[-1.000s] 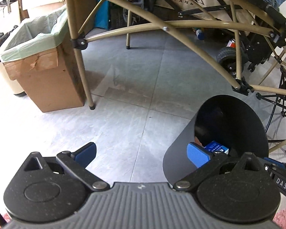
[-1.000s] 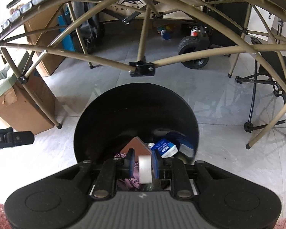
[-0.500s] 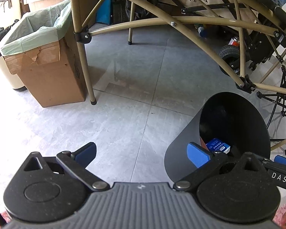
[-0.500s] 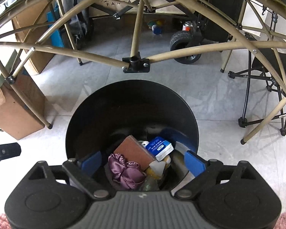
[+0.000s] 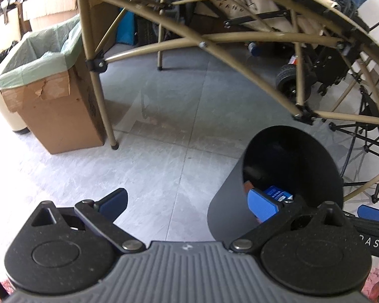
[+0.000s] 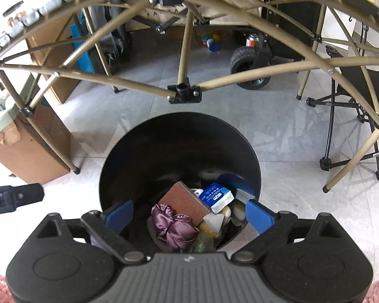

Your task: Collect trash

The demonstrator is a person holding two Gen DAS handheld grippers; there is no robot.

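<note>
A black round trash bin (image 6: 179,151) stands on the grey tile floor directly below my right gripper (image 6: 189,214), which is open and empty over its mouth. Inside lie a purple satin scrunchie (image 6: 171,224), a brown flat box (image 6: 187,202), a blue-and-white carton (image 6: 216,197) and other scraps. In the left wrist view the same bin (image 5: 290,166) is at the right. My left gripper (image 5: 187,202) is open and empty above bare floor, its right pad beside the bin's rim.
A cardboard box lined with a green bag (image 5: 50,80) stands at the left beside a tan folding table leg (image 5: 106,116). Tan frame bars (image 6: 184,91) cross overhead. A wheeled cart (image 6: 250,65) and a folding chair (image 6: 353,131) stand behind and right.
My right gripper opened and let go of the white roll it held over the bin. It stays open above the bin. My left gripper stayed open and shifted slightly.
</note>
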